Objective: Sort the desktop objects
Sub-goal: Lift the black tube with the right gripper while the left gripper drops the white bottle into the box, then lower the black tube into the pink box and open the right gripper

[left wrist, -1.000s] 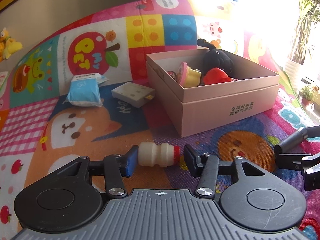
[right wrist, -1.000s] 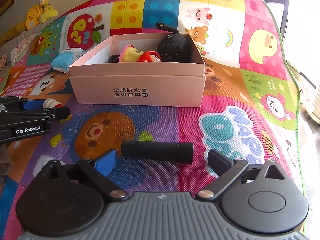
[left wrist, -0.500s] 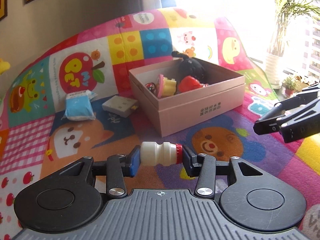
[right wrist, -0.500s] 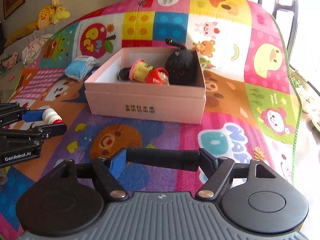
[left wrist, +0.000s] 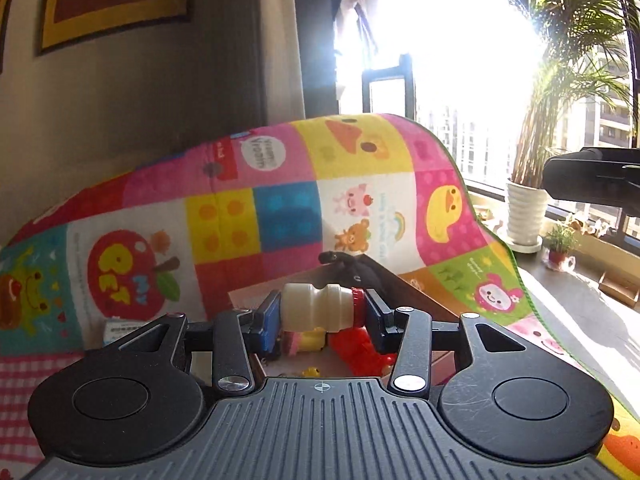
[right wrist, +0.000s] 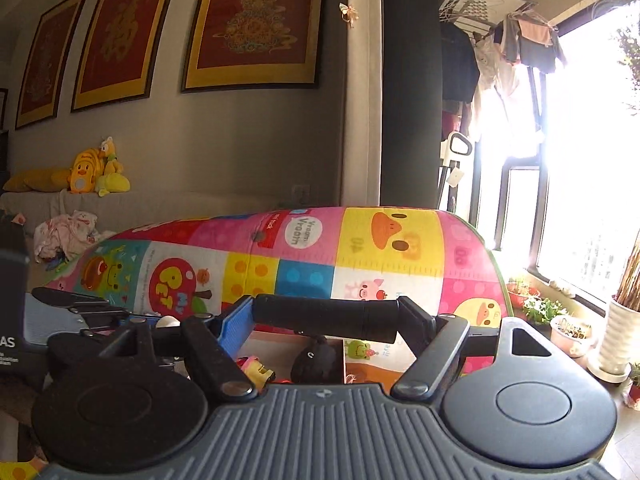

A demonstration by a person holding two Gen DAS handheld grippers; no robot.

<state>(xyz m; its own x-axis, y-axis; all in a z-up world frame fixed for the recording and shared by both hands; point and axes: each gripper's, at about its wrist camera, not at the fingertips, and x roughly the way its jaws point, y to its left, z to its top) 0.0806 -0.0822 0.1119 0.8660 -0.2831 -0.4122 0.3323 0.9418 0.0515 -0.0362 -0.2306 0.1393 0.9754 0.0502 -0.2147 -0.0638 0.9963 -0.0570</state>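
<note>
A colourful cartoon play mat (right wrist: pixel 360 248) covers the surface. Three red framed pictures (right wrist: pixel 256 28) hang on the wall; yellow plush toys (right wrist: pixel 98 172) sit below, and a white potted palm (left wrist: pixel 526 216) stands by the window.

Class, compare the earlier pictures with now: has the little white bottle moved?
Yes. The white bottle, clamped in the left gripper, has risen off the mat and now hangs over the pink box.

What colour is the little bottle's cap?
Red, on the little bottle; clearest in the left wrist view.
</note>
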